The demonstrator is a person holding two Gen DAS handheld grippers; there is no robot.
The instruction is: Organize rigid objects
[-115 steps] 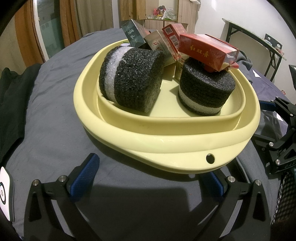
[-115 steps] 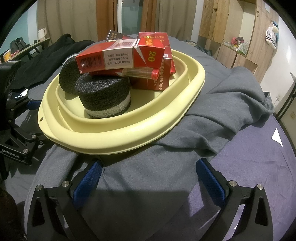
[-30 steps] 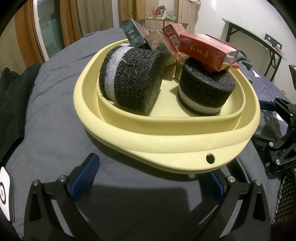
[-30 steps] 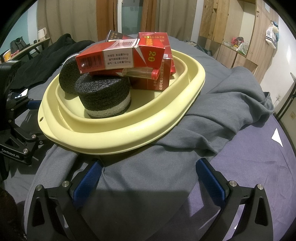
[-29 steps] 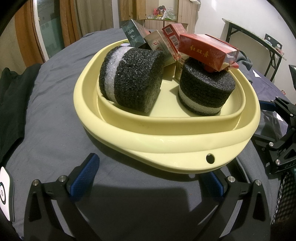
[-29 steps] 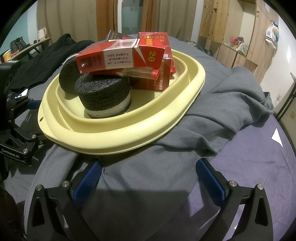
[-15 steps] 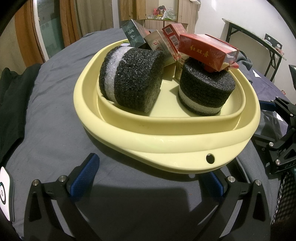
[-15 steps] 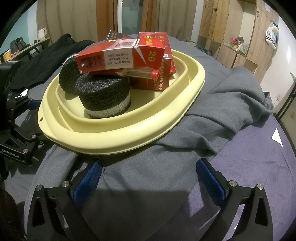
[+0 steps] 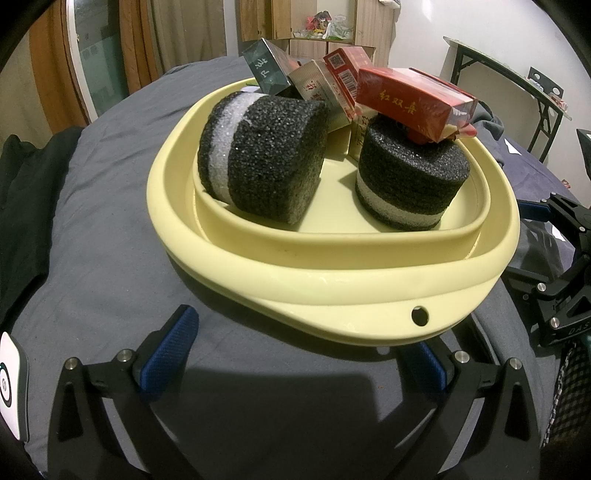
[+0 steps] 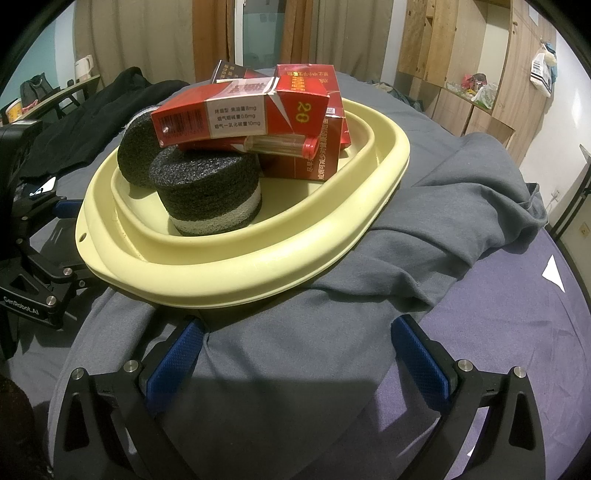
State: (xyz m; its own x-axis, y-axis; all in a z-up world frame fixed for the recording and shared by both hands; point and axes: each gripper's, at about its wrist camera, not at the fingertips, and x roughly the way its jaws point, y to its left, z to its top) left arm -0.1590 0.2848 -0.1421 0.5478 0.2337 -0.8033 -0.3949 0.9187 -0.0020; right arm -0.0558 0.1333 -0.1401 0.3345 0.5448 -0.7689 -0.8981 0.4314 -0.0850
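The basin [image 9: 332,280] sits on the bed [image 9: 103,236], straight ahead of both tools, holding foam rolls [image 9: 264,158] and red boxes [image 10: 229,114]. I judge the top box, lying crosswise on the right roll, nearer my right tool [image 10: 295,350]. Both it and the left tool [image 9: 295,354] are spread wide, holding nothing.

A bedroom under indoor light: brown curtains [image 10: 295,40] frame a glass door [image 9: 101,70], wooden cabinets [image 10: 476,74] line a white wall [image 9: 424,33], and a black-legged folding table [image 9: 517,85] stands beside a bed under a grey blanket [image 10: 443,206].
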